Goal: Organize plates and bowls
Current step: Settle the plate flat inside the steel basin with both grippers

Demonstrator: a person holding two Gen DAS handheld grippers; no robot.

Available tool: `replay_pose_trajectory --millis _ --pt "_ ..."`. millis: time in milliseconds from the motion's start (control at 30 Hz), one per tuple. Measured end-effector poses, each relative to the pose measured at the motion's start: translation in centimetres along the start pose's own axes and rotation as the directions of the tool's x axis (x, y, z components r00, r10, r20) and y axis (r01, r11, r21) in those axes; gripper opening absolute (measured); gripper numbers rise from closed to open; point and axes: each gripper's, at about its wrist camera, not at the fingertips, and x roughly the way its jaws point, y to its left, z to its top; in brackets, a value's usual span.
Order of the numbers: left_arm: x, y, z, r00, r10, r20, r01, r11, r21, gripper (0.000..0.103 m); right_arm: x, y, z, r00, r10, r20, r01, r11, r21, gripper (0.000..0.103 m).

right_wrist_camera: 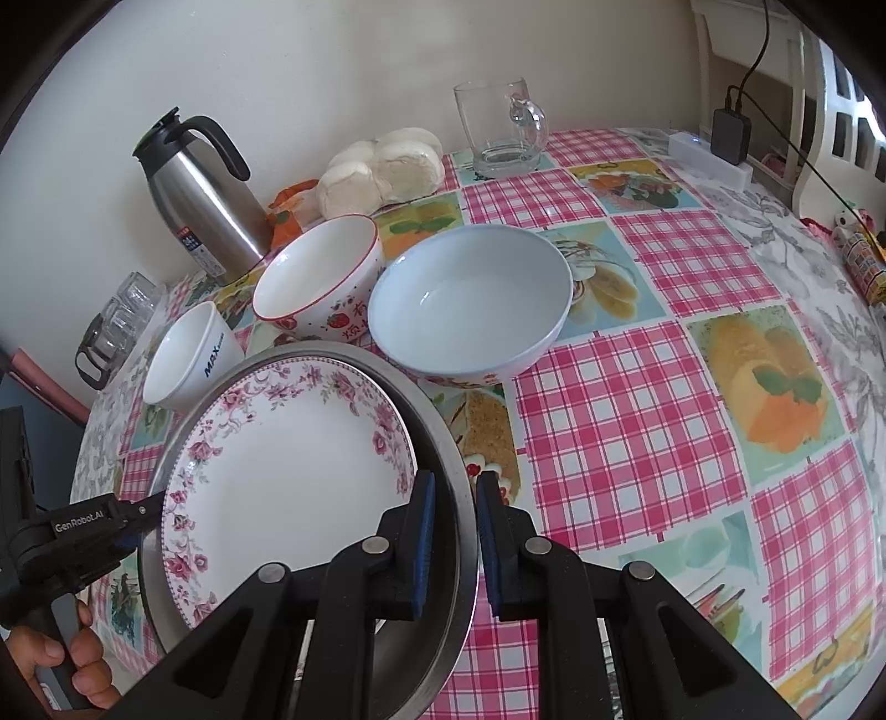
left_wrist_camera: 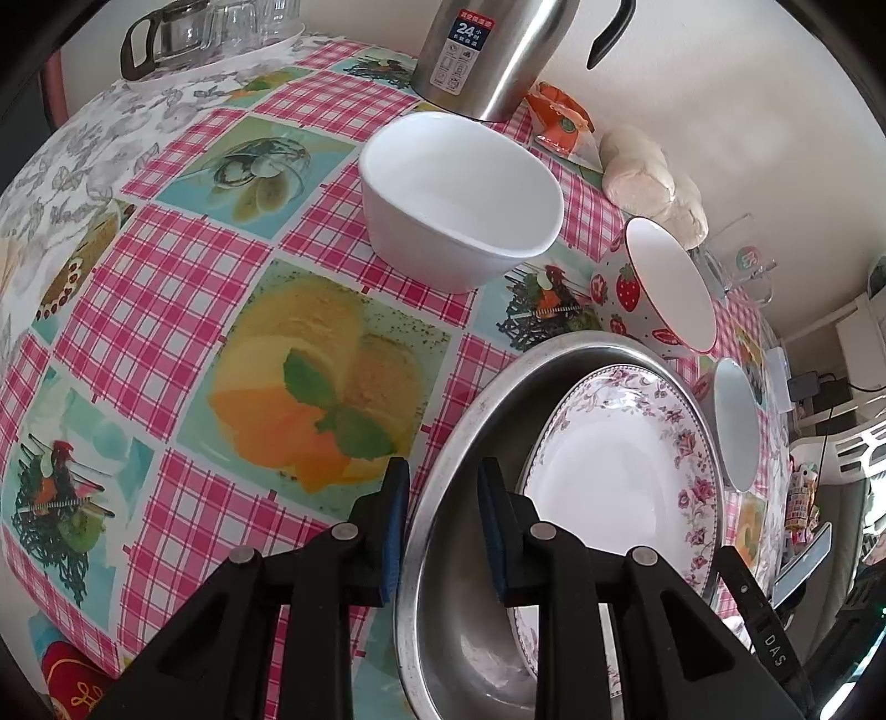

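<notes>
A steel dish (left_wrist_camera: 459, 443) (right_wrist_camera: 443, 443) lies on the table with a floral-rimmed plate (left_wrist_camera: 620, 471) (right_wrist_camera: 288, 471) inside it. My left gripper (left_wrist_camera: 443, 526) straddles the dish's left rim, jaws a little apart around it. My right gripper (right_wrist_camera: 451, 531) straddles its right rim the same way. The left gripper also shows in the right wrist view (right_wrist_camera: 138, 518) at the dish's far edge. Behind stand a white bowl (left_wrist_camera: 459, 199) (right_wrist_camera: 185, 360), a strawberry bowl (left_wrist_camera: 659, 288) (right_wrist_camera: 321, 277) and a pale blue bowl (left_wrist_camera: 733, 421) (right_wrist_camera: 470, 299).
A steel thermos (left_wrist_camera: 487, 50) (right_wrist_camera: 199, 194), buns in a bag (left_wrist_camera: 653, 183) (right_wrist_camera: 382, 166), a glass mug (right_wrist_camera: 498, 127), a glass pot with cups (left_wrist_camera: 183, 33) (right_wrist_camera: 116, 327) and a charger block (right_wrist_camera: 731, 133) stand along the back. The checked tablecloth (right_wrist_camera: 637, 415) covers the table.
</notes>
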Motion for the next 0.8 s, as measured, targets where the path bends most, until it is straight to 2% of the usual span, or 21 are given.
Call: replay_pose_trajectory --millis 133,333,533,800 --pt "-0.3 0.4 0.0 1.000 -0.014 0.005 0.014 0.999 -0.031 0.025 -0.6 0.1 -0.1 1.000 -0.008 0.024 0.008 1.000 -0.012 0.018" --pt "-1.9 0.2 -0.1 0.998 -0.034 0.058 0.036 0.999 -0.026 0.029 -1.5 0.5 -0.2 0.999 0.001 0.050 0.001 0.999 -0.035 0.018" --pt "-2.6 0.5 -0.2 0.996 -0.052 0.070 0.055 0.998 -0.036 0.030 -0.7 1.0 -0.8 0.997 0.070 -0.028 -0.071 0.997 -0.026 0.018" --pt "-2.4 0.2 -0.4 0.998 -0.035 0.060 0.036 0.999 -0.019 0.030 0.7 0.4 -1.3 0.989 0.107 -0.104 -0.103 0.994 0.039 0.018"
